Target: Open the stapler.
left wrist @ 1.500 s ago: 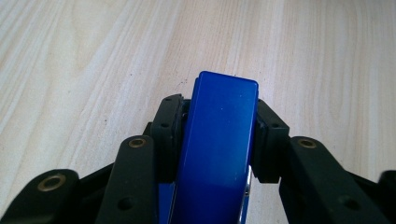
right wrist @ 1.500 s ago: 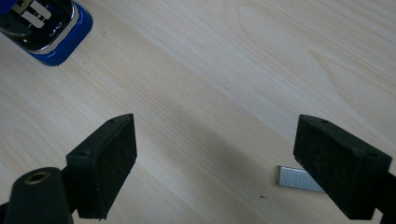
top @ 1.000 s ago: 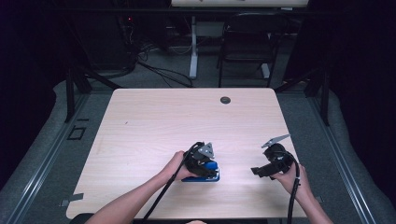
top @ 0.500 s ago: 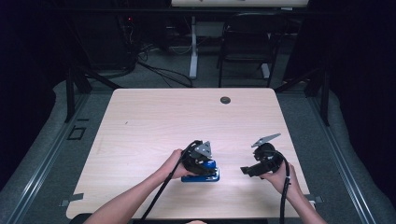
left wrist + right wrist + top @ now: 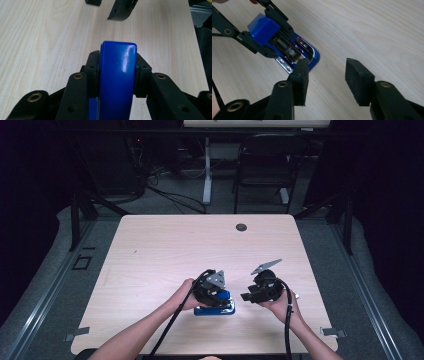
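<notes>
A blue stapler [image 5: 216,309] lies near the table's front edge, its top lifted off the metal base [image 5: 298,53]. My left gripper [image 5: 212,292] is shut on the blue top [image 5: 117,75], one pad pressing each side. My right gripper [image 5: 248,296] hovers just right of the stapler, pointing at its front end. Its jaws have just been closing and stand partly open, with bare tabletop between the pads [image 5: 358,80]. In the right gripper view, the right gripper [image 5: 327,75] has its left pad close to the stapler's blue nose [image 5: 315,58], apart from it.
The light wood table [image 5: 165,250] has a small black round cap [image 5: 241,227] near its far edge. A dark chair [image 5: 265,165] and cables stand on the floor beyond. The table's right edge is close to the right hand.
The right gripper has moved left toward the stapler and its jaws have narrowed. The left gripper and the stapler have stayed in place.
</notes>
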A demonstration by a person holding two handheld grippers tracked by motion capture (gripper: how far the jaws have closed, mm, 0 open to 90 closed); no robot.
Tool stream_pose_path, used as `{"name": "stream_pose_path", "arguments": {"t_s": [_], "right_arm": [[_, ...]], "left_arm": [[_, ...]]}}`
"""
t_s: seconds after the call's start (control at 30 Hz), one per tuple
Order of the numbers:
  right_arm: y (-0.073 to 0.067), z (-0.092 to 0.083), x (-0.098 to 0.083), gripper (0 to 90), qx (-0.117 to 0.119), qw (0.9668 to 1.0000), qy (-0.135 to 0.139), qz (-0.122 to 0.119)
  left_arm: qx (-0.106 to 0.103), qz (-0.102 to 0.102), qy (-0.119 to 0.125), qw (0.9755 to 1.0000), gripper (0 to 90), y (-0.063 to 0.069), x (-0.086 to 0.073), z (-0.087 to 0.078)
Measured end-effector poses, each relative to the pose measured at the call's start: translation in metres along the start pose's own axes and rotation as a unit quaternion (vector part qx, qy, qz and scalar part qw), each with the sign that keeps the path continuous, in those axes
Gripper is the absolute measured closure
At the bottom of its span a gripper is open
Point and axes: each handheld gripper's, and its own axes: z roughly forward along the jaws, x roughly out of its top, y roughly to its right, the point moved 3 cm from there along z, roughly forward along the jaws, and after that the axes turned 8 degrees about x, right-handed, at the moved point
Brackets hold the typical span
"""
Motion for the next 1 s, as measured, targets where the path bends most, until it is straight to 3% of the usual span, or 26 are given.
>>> {"name": "stream_pose_path", "arguments": {"t_s": [0.07, 0.27, 0.83, 1.0], "right_arm": [[-0.003, 0.007, 0.004, 61.3, 0.017, 0.9999, 0.001, 0.001], [-0.01, 0.018, 0.011, 69.4, 0.031, 0.9995, -0.006, -0.006], [-0.016, 0.038, 0.015, 76.8, 0.047, 0.9986, -0.025, -0.005], [-0.016, 0.039, 0.016, 79.0, 0.048, 0.9981, -0.034, -0.016]], "left_arm": [[0.0, 0.002, 0.0, 1.0, 65.4, 0.0, 0.0, -0.001], [0.0, 0.005, 0.002, 1.0, 65.5, 0.0, 0.0, -0.002], [0.003, 0.014, 0.005, 0.9999, 65.8, 0.0, 0.0, -0.007], [0.005, 0.015, 0.005, 0.9999, 65.8, 0.0, 0.0, -0.009]]}}
